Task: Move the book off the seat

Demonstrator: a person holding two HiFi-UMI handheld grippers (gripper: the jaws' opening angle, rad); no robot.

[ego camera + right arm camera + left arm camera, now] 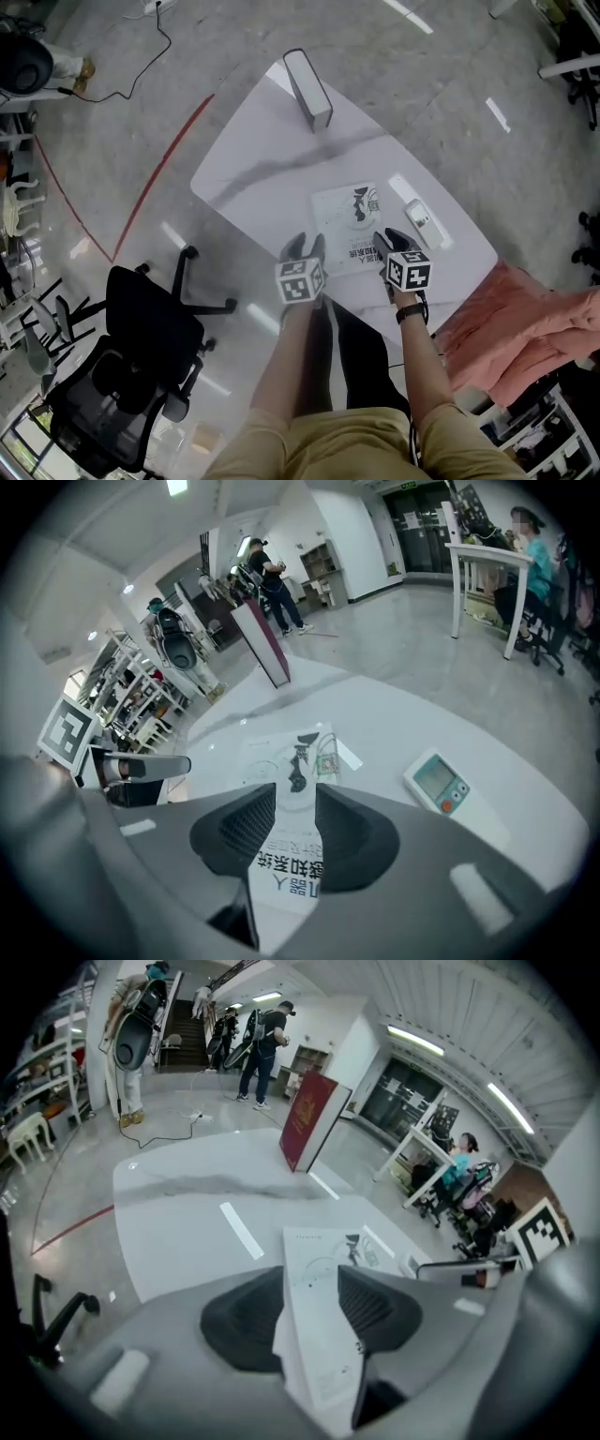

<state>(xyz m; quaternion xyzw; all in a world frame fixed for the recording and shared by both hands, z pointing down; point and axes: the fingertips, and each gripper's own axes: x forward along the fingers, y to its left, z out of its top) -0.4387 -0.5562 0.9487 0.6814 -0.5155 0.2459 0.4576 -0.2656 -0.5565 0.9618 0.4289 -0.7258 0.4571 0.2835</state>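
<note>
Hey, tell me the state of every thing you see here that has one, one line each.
White book: closed, flat on the table.
Red book: closed, standing upright.
Remote-like device: lying screen up.
Left gripper: jaws apart, white book showing between them.
Right gripper: jaws apart, white book showing between them.
Office chair: upright, unoccupied.

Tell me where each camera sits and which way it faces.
Head view: on the person's head, steeply down at table, book, left gripper, right gripper; forearms, lap show.
Left gripper view: on that gripper, along its own fingers, across the book.
Right gripper view: on that gripper, along its fingers, across book and white device.
Shared: all three see the book and upright book.
</note>
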